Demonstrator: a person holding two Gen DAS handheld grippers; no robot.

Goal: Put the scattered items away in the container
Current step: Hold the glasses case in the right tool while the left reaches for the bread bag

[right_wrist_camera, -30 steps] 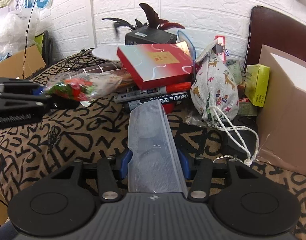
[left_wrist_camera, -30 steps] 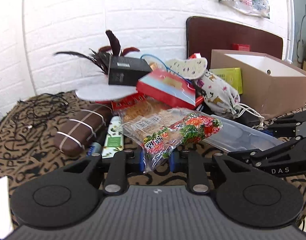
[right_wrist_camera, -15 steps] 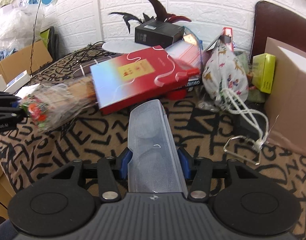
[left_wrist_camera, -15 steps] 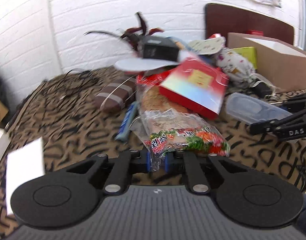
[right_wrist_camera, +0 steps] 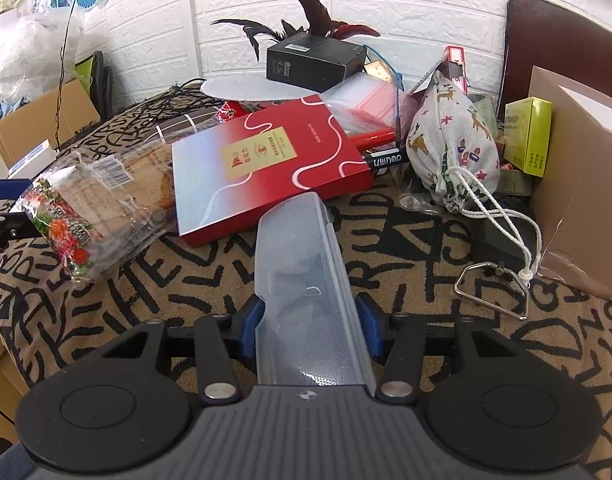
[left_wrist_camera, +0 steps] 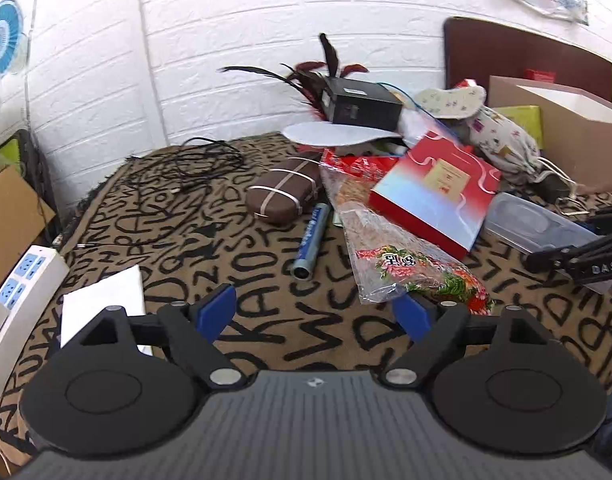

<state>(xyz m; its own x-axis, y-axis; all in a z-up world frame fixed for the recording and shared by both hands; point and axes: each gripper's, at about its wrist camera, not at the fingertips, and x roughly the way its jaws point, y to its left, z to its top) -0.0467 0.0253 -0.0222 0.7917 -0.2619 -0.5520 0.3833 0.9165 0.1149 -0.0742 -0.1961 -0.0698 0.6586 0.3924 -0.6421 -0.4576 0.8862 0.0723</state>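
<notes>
My left gripper (left_wrist_camera: 314,308) is open and empty, low over the patterned cloth. A clear snack bag with a flowery end (left_wrist_camera: 402,264) lies on the cloth just ahead of its right finger; it also shows in the right wrist view (right_wrist_camera: 93,212). My right gripper (right_wrist_camera: 312,316) is shut on a translucent plastic case (right_wrist_camera: 306,272), also seen in the left wrist view (left_wrist_camera: 534,224). A red box (right_wrist_camera: 265,164) leans on the pile. The open cardboard box (left_wrist_camera: 570,128) stands at the right.
A pile at the back holds a black box (left_wrist_camera: 362,104), a brown case (left_wrist_camera: 285,196), a blue marker (left_wrist_camera: 312,246) and a printed drawstring pouch (right_wrist_camera: 454,148). Black cables (left_wrist_camera: 185,172), white paper (left_wrist_camera: 101,308) and a power strip (left_wrist_camera: 21,284) lie left.
My left gripper has opened and let go of the snack bag, which now lies on the cloth. The left gripper has drawn back and to the left. The red box has slid down.
</notes>
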